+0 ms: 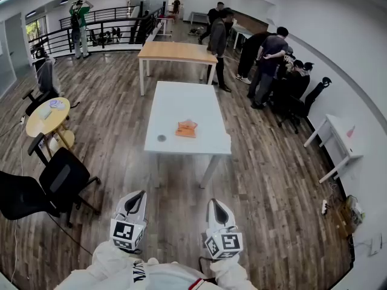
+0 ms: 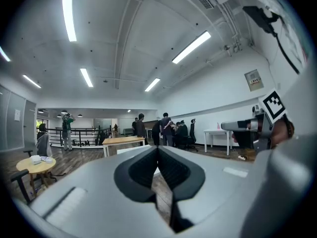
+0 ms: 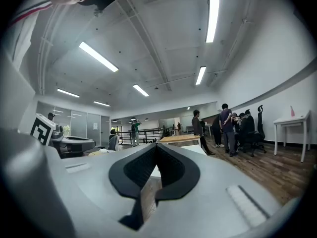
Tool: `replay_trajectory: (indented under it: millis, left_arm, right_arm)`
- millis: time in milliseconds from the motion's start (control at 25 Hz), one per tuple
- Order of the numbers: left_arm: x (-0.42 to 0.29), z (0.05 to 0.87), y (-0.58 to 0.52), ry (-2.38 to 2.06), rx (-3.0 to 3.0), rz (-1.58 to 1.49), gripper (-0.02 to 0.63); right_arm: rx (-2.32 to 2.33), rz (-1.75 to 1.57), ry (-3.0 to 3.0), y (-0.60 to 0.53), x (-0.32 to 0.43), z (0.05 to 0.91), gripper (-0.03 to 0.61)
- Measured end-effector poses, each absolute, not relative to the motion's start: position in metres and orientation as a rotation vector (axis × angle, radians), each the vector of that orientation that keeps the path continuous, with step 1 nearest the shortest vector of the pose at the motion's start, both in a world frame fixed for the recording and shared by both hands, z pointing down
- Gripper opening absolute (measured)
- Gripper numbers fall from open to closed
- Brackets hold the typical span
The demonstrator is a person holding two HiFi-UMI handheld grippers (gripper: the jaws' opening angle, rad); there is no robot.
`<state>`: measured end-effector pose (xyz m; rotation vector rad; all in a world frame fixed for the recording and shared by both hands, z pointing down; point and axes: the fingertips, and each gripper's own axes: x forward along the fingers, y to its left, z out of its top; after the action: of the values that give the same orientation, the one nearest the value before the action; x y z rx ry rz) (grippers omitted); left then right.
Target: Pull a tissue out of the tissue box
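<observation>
The wooden floor (image 1: 272, 180) takes up most of the head view. On it stands a long white table (image 1: 181, 101), running away from the person. A black office chair (image 1: 66, 174) sits off the table's near left corner, and a group of people (image 1: 266, 59) stands far off at the right.

The orange tissue box (image 1: 187, 128) lies on the near half of the table, toward its right edge. A small dark disc (image 1: 161, 138) lies to its left, apart from it. Low in the head view, the left claw (image 1: 139, 198) and the right claw (image 1: 216, 206) are held level side by side. Both point at the table and are well apart from the box. In each claw's own view the jaws are pressed together with nothing between them.

The likely trouble is the box itself. It looks light and nothing pins it down, so a one-claw pull could lift or drag the whole box, perhaps toward the edge close by. A claw that arrives closed would only shove it. A pinch taken too deep might catch the wall of the box or several sheets at once.

The box lies flat with its top face up. Its long axis runs across the table's width, a little skewed. A paler patch on top may be the tissue — too small to tell.
</observation>
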<state>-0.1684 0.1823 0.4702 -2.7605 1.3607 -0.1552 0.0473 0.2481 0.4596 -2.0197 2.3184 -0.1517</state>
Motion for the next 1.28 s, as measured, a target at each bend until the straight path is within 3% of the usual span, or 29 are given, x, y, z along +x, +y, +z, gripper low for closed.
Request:
replay_trajectory:
  millis: [1280]
  left_arm:
    - [-0.132, 0.471, 0.187, 1.372, -2.740, -0.185, 0.000]
  right_arm:
    - [-2.000, -0.169, 2.314, 0.254, 0.081, 0.464, 0.002]
